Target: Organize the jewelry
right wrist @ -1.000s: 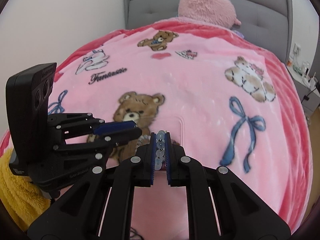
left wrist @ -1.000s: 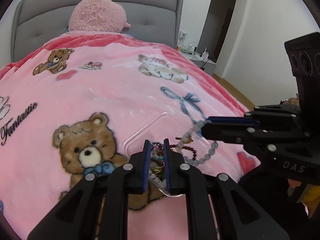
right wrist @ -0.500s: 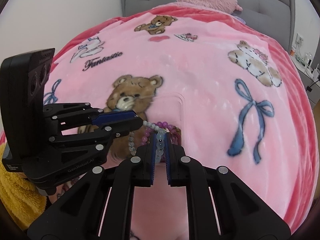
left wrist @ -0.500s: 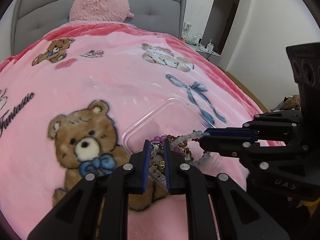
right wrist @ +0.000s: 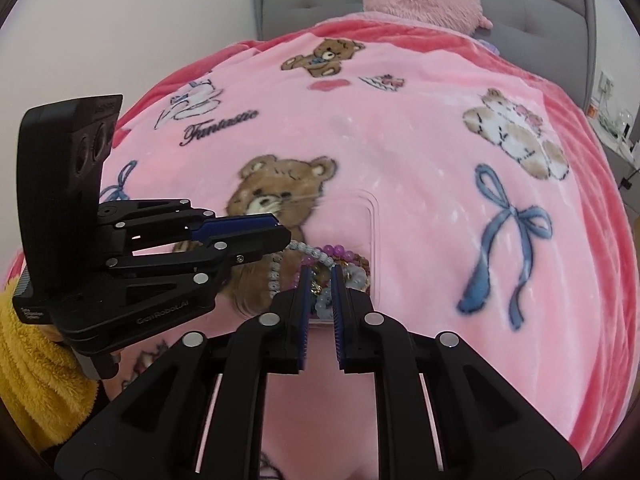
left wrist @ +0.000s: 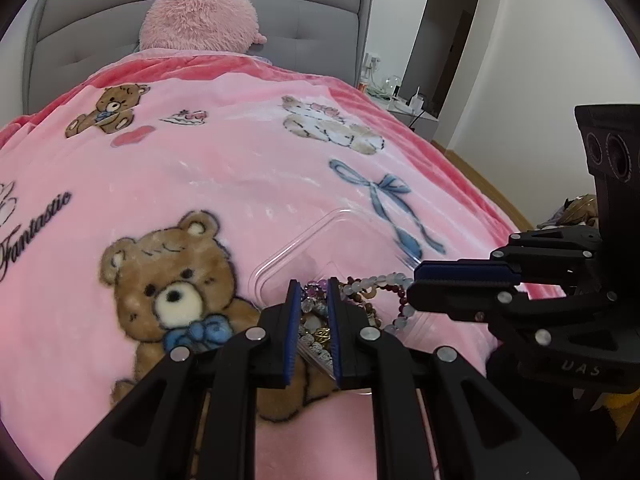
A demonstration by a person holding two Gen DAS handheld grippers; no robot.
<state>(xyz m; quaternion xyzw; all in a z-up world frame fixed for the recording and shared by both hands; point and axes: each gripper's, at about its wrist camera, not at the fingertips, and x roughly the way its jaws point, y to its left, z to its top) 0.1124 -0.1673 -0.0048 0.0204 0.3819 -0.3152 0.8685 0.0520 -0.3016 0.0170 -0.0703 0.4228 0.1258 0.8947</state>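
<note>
A clear plastic box [left wrist: 280, 258] lies on the pink bear blanket with a pile of beaded jewelry [left wrist: 362, 306] in its near corner. My left gripper [left wrist: 313, 284] is shut on the box's near wall, with the plastic rim between its pads. From the right, my right gripper [left wrist: 414, 284] reaches over the box, and a pale bead bracelet [left wrist: 384, 279] droops from its tip onto the pile. Its jaws are opening, and the pale beads [right wrist: 324, 300] lie loose between them. The right wrist view shows the left gripper [right wrist: 286, 236] beside the box [right wrist: 370, 208] and purple beads [right wrist: 336, 250].
A fluffy pink pillow [left wrist: 200, 16] leans on the grey headboard [left wrist: 312, 40]. A nightstand [left wrist: 404, 102] with small items stands at the bed's right, near a doorway. A yellow fuzzy sleeve [right wrist: 36, 380] shows at lower left. Blanket [right wrist: 420, 160] spreads wide around the box.
The right gripper came down over the box with the pale bead bracelet, which now rests on the pile. Its jaws have widened off the beads. The left gripper kept its hold.
</note>
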